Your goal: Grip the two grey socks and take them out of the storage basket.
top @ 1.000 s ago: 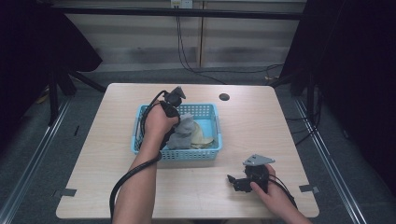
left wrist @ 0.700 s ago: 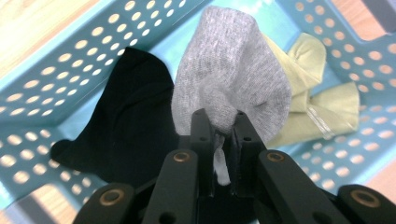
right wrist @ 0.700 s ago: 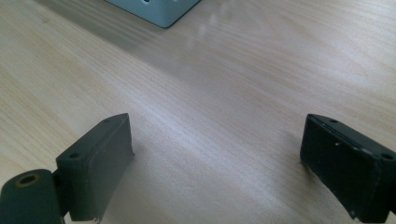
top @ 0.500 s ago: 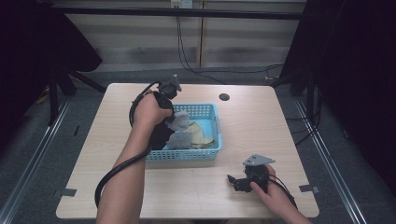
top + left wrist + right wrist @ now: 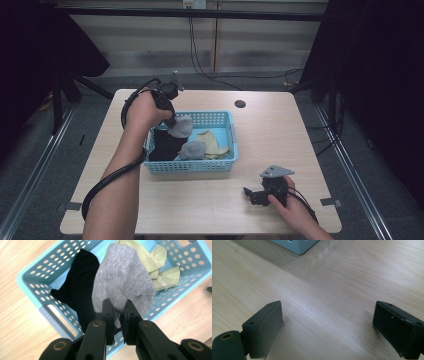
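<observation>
A light blue perforated basket sits in the middle of the wooden table. My left gripper is shut on a grey sock and holds it hanging above the basket's left half. Inside the basket lie a black sock, a second grey sock and a pale yellow-green sock. My right gripper rests low over the bare table near the front right, jaws wide apart with nothing between them.
A dark round hole marks the tabletop behind the basket. A basket corner shows at the top of the right gripper view. Cables trail from both grippers. Bare wood lies to the right of and in front of the basket.
My left gripper has risen and moved back and to the left, lifting the grey sock out of the pile in the basket. The right gripper has stayed put.
</observation>
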Action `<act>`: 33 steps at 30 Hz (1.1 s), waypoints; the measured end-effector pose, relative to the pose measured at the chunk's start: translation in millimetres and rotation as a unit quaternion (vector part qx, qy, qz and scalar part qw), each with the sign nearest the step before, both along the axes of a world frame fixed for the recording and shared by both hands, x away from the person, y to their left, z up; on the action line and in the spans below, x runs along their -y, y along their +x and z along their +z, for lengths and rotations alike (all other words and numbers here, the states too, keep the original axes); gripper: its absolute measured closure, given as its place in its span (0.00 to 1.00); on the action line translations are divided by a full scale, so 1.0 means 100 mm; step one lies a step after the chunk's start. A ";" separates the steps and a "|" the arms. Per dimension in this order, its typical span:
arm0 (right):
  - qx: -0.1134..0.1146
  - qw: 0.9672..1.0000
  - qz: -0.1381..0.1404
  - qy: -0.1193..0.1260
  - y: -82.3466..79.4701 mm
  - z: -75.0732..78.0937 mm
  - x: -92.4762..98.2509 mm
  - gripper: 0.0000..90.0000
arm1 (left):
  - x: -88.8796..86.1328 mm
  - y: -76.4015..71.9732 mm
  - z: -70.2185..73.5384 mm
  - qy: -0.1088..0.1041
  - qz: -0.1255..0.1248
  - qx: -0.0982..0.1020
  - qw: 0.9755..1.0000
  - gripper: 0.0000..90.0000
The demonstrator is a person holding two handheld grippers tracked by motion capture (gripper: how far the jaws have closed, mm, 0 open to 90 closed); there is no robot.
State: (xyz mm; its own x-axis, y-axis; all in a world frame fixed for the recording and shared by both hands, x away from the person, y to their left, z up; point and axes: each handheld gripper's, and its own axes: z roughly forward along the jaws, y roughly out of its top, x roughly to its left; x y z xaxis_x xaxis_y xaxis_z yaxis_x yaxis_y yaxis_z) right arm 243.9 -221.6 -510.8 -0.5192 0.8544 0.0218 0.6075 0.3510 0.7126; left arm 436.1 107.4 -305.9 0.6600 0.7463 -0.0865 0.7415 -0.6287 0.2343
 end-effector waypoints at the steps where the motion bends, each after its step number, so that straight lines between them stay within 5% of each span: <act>1: 0.000 1.000 0.000 0.000 0.00 0.00 0.00 0.10 | -0.02 -0.01 0.02 0.002 0.002 0.002 1.000 0.91; 16: 0.000 1.000 0.000 0.000 0.00 0.00 0.00 0.10 | -0.47 -0.10 0.18 0.006 0.037 0.009 0.999 0.91; 28: 0.000 1.000 0.000 0.000 0.00 0.00 0.00 0.10 | -0.95 -0.20 0.11 -0.003 0.076 0.011 0.997 0.91; 33: 0.000 1.000 0.000 0.000 0.00 0.00 0.00 0.10 | -1.14 -0.25 0.03 0.010 0.091 0.011 0.996 0.91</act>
State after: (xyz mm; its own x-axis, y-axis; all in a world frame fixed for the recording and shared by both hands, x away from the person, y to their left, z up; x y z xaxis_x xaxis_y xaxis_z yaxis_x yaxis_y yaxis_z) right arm 243.9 -221.6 -510.8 -0.5192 0.8544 0.0217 0.6076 0.3511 0.7124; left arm 411.2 221.3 -303.3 0.5158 0.8548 -0.0572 0.8383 -0.4898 0.2395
